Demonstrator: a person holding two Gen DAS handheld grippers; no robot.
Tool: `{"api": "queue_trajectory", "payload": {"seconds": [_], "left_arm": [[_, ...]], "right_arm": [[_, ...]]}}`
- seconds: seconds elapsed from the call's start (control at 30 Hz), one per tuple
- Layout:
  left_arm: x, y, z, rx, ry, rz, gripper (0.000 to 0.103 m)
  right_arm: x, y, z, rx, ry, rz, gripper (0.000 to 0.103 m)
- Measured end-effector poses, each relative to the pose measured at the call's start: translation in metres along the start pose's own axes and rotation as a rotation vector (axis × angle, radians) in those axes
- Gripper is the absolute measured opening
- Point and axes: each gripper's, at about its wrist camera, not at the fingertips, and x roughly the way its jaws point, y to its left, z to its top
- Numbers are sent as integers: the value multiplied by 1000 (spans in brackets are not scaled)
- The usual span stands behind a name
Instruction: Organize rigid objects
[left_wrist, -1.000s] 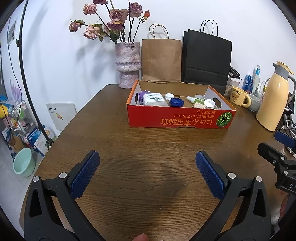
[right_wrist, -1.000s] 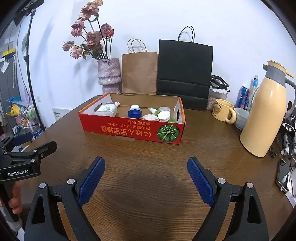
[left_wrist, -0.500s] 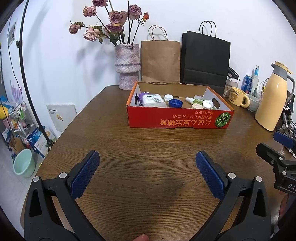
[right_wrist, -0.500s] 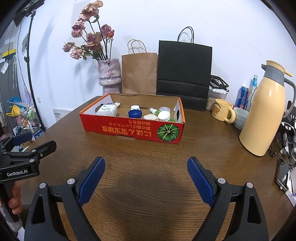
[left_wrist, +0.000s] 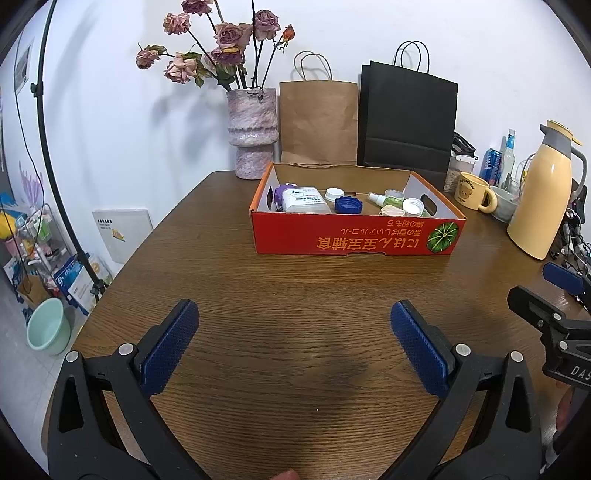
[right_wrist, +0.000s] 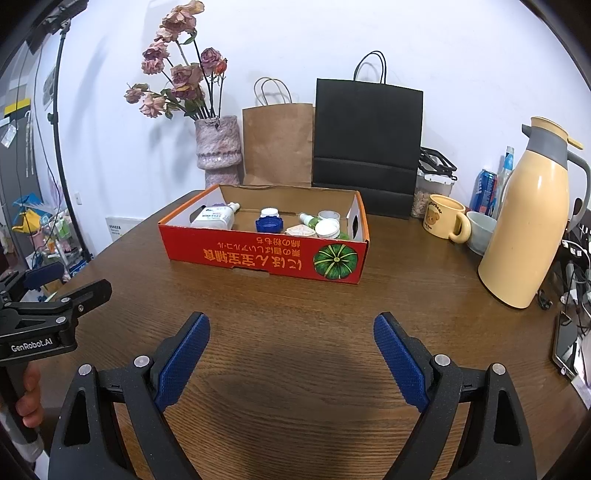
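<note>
A red cardboard box (left_wrist: 354, 238) stands on the brown wooden table (left_wrist: 258, 280), also in the right wrist view (right_wrist: 266, 254). It holds a white bottle (left_wrist: 304, 199), a blue cap (left_wrist: 348, 205), a small green spray bottle (left_wrist: 382, 199), white jars (left_wrist: 413, 206) and other small items. My left gripper (left_wrist: 293, 332) is open and empty, well short of the box. My right gripper (right_wrist: 291, 343) is open and empty, also short of the box. Each gripper shows at the edge of the other's view.
A pink vase of dried roses (left_wrist: 252, 133), a brown paper bag (left_wrist: 317, 122) and a black paper bag (left_wrist: 406, 118) stand behind the box. A cream thermos jug (right_wrist: 528, 221), a yellow mug (right_wrist: 443, 218), a bowl and cans stand at the right. A phone (right_wrist: 563, 343) lies at the right edge.
Both grippers have drawn back slightly from the box and risen a little. Both stay open and empty. Nothing on the table has moved.
</note>
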Motion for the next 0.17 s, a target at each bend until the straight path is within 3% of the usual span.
{"api": "queue_trajectory", "payload": {"seconds": [0.17], "left_arm": [[-1, 0, 1, -1, -6, -4, 103]], "right_arm": [[-1, 0, -4, 3, 4, 1, 94]]}}
